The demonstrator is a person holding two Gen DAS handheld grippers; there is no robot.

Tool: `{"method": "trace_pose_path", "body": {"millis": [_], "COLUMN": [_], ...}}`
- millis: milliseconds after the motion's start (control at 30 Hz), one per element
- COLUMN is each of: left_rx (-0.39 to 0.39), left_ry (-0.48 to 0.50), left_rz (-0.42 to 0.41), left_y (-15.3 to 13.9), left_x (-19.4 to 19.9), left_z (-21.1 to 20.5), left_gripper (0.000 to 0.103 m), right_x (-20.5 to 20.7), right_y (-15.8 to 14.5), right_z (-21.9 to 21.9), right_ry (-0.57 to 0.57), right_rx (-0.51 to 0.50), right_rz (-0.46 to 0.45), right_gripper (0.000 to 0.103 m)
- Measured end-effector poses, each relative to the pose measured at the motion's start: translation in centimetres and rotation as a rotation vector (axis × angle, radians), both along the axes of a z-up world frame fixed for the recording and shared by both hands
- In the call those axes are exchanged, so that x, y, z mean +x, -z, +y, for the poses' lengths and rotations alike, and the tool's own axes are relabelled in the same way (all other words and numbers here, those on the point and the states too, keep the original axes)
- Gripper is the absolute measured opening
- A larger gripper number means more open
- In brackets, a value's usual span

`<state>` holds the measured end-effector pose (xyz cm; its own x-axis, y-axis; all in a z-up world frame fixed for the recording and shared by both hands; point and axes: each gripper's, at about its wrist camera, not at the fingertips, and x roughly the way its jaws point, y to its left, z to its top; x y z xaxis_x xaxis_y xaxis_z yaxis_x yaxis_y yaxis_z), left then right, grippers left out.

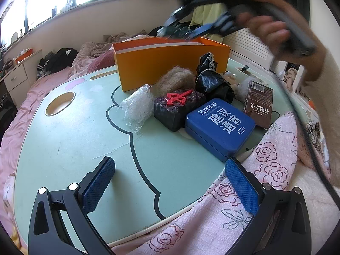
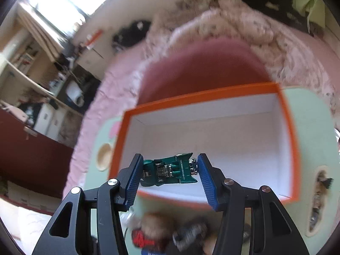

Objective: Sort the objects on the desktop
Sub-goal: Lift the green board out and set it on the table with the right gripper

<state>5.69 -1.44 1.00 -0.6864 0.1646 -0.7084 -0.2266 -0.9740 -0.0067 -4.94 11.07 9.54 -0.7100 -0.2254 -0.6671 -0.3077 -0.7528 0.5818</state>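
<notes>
Mint lap table (image 1: 70,148) on pink bedding (image 1: 38,85); carries orange box (image 1: 170,65), blue tin (image 1: 221,125), brown carton (image 1: 258,104).

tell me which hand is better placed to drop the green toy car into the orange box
Right. The right gripper is shut on the green toy car and hangs over the open orange cardboard box. The left gripper is open with nothing between its pads, low over the near edge of the green table.

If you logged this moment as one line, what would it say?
step: carry to box | right gripper: shut on green toy car, above orange box | left gripper: open, holding nothing, over green table
</notes>
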Motion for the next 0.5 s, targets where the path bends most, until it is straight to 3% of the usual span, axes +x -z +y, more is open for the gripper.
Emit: {"method": "trace_pose_path", "body": {"millis": [100, 200, 333, 500], "left_rx": [0.000, 0.000, 0.000, 0.000], "left_ry": [0.001, 0.001, 0.001, 0.002], "left_rz": [0.001, 0.000, 0.000, 0.001], "left_y": [0.0, 0.0, 0.0, 0.0], "left_x": [0.0, 0.0, 0.0, 0.0], "left_z": [0.0, 0.0, -0.1, -0.1], "left_gripper": [0.103, 0.103, 0.103, 0.103], "right_x": [4.7, 9.7, 13.6, 14.1], "right_y": [-1.0, -0.8, 2.6, 7.2], "right_z": [0.4, 0.6, 1.2, 2.3], "right_ry": [0.009, 0.048, 0.122, 0.159], "right_rx": [-0.018, 0.026, 0.035, -0.034], "right_rz": [0.072, 0.093, 0.043, -0.020], "right_gripper": [0.052, 0.052, 0.052, 0.052]}}
